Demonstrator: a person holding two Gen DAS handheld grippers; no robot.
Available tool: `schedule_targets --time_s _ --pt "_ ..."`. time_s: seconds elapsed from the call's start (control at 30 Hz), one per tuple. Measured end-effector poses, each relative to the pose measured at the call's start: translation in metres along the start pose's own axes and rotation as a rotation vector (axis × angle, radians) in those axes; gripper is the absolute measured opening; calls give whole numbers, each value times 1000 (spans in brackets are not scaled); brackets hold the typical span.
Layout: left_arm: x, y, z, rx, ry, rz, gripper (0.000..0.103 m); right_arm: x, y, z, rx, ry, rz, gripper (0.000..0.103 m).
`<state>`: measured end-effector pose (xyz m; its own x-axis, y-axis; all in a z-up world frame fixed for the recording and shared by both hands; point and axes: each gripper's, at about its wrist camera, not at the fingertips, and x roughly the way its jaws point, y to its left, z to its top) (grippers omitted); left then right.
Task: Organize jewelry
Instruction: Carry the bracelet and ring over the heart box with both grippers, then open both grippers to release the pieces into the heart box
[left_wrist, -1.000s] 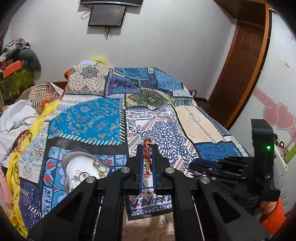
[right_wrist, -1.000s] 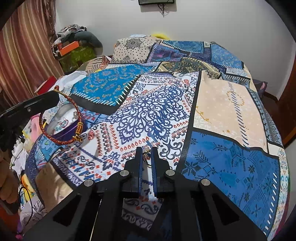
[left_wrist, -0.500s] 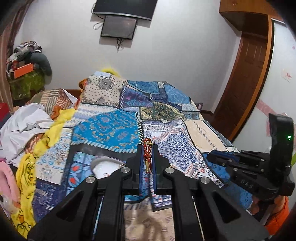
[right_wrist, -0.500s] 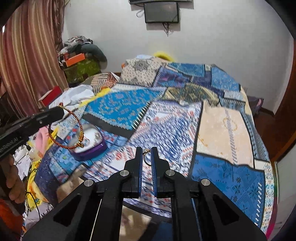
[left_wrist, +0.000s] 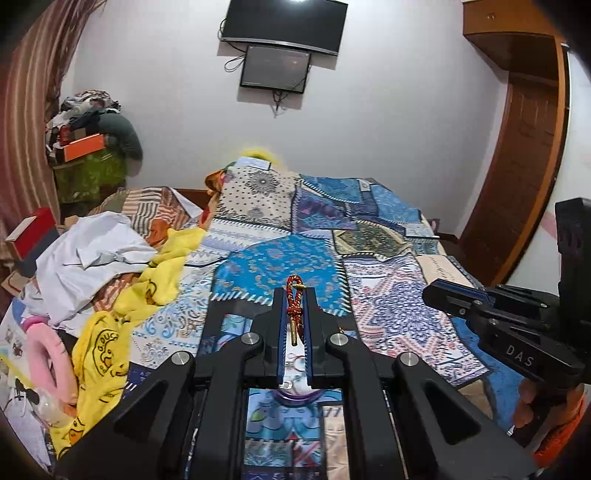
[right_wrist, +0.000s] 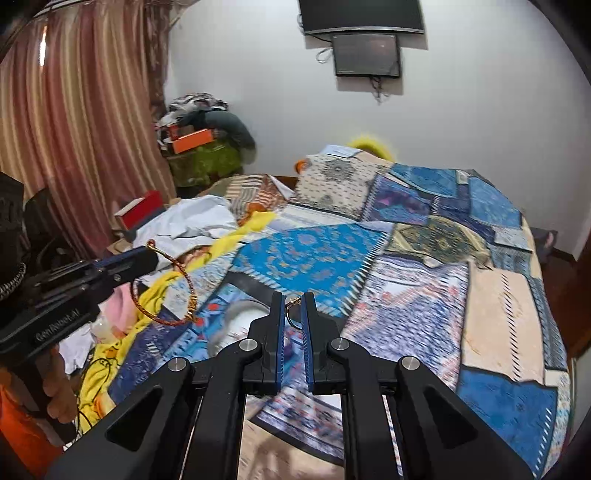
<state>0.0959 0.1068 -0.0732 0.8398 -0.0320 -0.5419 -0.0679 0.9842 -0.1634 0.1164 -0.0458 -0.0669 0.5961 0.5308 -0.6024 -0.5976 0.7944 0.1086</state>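
Observation:
My left gripper is shut on a red and gold braided bracelet, held edge-on above the bed; in the right wrist view the same bracelet hangs as a loop from the left gripper. My right gripper is shut on a small gold ring-shaped earring; it also shows in the left wrist view. A white oval jewelry tray with a purple rim lies on the patchwork bedspread below both grippers, blurred; its rim shows behind the left fingers.
Crumpled white and yellow clothes and a pink item are heaped on the bed's left side. A red box, a pile with an orange box and curtains stand beyond. A wooden door is at the right.
Both grippers have risen and tilted upward, holding their jewelry; the wall and screens now show, and the tray has slipped low behind the fingers.

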Motion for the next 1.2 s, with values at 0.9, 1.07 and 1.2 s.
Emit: schedule_targets --time_s 0.9,1.07,1.2 --pt "96 23 -52 -52 230 -97 6 95 21 -29 -1 216 110 8" --pt "98 24 -54 -42 245 -97 6 104 20 -32 4 256 113 8" --pt "93 24 -53 -38 240 -92 6 105 22 -32 -5 262 102 8"
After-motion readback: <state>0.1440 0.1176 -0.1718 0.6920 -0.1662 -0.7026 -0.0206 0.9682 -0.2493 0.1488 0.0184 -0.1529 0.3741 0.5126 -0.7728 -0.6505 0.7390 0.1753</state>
